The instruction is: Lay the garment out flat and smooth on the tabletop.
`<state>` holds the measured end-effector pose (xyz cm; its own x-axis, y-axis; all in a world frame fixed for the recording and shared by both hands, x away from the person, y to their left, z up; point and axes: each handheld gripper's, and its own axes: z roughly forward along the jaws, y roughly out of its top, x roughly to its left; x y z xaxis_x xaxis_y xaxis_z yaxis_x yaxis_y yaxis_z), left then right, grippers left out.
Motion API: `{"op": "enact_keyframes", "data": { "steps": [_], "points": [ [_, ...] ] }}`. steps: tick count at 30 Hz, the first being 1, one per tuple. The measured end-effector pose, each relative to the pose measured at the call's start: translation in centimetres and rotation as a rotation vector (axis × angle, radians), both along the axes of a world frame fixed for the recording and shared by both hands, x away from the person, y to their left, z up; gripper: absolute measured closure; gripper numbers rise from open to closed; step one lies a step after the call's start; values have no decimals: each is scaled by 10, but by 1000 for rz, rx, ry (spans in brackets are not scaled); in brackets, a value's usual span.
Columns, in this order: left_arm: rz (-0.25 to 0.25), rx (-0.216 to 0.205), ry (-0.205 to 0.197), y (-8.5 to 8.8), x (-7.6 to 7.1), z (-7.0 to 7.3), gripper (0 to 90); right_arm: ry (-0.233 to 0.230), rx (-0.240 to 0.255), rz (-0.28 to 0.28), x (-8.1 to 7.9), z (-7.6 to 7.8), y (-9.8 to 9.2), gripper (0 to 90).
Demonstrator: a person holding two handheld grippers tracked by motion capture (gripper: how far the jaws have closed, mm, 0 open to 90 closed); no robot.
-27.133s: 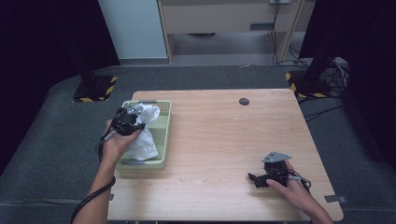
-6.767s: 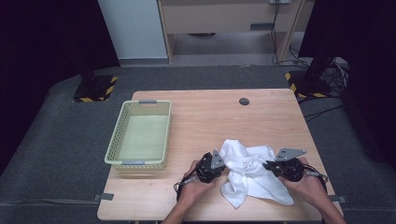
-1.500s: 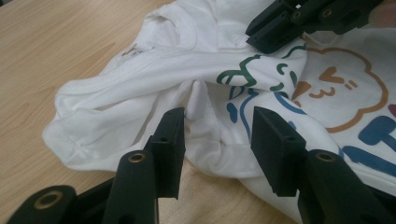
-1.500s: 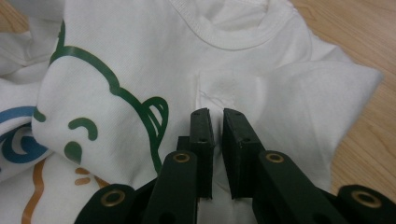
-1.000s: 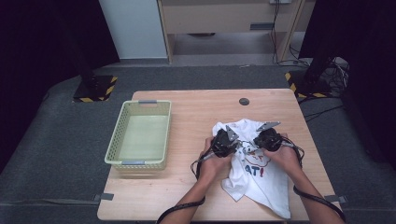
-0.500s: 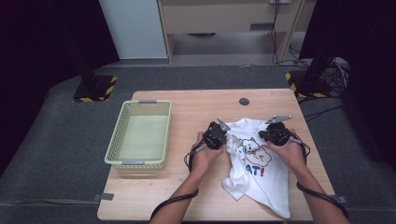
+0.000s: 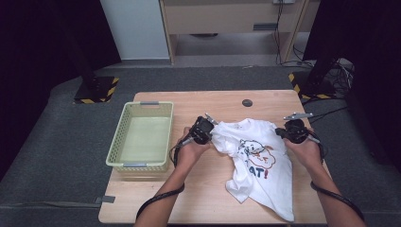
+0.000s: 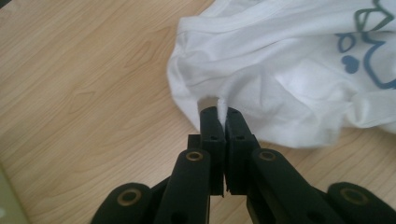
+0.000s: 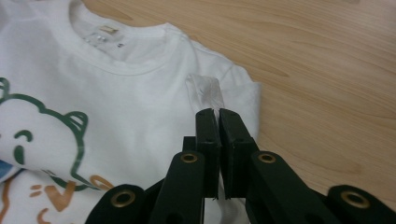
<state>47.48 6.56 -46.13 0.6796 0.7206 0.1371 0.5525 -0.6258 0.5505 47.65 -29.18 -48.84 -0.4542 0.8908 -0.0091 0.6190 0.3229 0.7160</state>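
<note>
A white T-shirt (image 7: pixel 257 163) with a cartoon print lies spread on the near right part of a wooden table (image 7: pixel 217 198), its hem trailing toward the person's edge and its collar toward the far side. The person's left gripper (image 7: pixel 204 129) has its jaws pressed together on a fold of the shirt's left shoulder; in the left gripper view a ridge of white cloth stands pinched between the black pads of that gripper (image 8: pixel 222 112), whose jaws have just been closing. The right gripper (image 7: pixel 294 130) is clamped on the opposite shoulder, and the right gripper view shows its tips (image 9: pixel 215 112) nipping a small tuck of fabric just below the collar. Half a second earlier the two hands stood closer together over a more bunched shirt; now they are farther apart and the chest print lies flatter and more open between them. Beyond the left hand, the pale green basket (image 7: pixel 142 163) sits at the table's left side, as before, well apart from the shirt. A small dark disc (image 7: pixel 247 102) lies near the table's far edge.
</note>
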Motion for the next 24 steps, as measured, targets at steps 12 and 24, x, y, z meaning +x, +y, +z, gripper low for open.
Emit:
{"op": "enact_keyframes", "data": {
  "steps": [12, 24],
  "points": [
    [61, 72, -2, 28, 15, 7, 884, 14, -10, -116, 11, -3, -43, 874],
    [72, 105, 10, 27, 36, 10, 882, 23, -8, -154, 33, -3, -55, 874]
  ]
}}
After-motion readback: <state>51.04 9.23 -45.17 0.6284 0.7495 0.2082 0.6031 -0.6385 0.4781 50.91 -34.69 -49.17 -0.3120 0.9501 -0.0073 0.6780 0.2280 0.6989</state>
